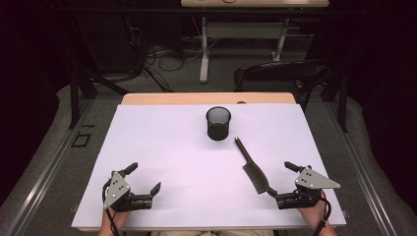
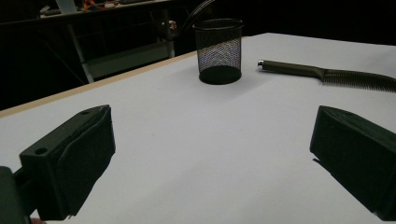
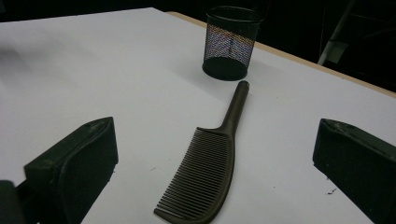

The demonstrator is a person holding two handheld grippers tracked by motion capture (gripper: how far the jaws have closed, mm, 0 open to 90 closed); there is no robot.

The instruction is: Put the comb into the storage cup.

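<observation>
A black mesh cup stands upright at the far middle of the white table; it also appears as the mesh cup and mesh cup. A dark comb lies flat to the right of centre, handle toward the cup, also seen as the comb and comb. My left gripper rests near the front left edge, open and empty. My right gripper sits at the front right, open, its jaws on either side of the comb's toothed end without touching it.
A wooden strip borders the table's far edge. Beyond it stand a dark chair and a desk frame with cables on the floor. Bare white surface stretches between the two grippers.
</observation>
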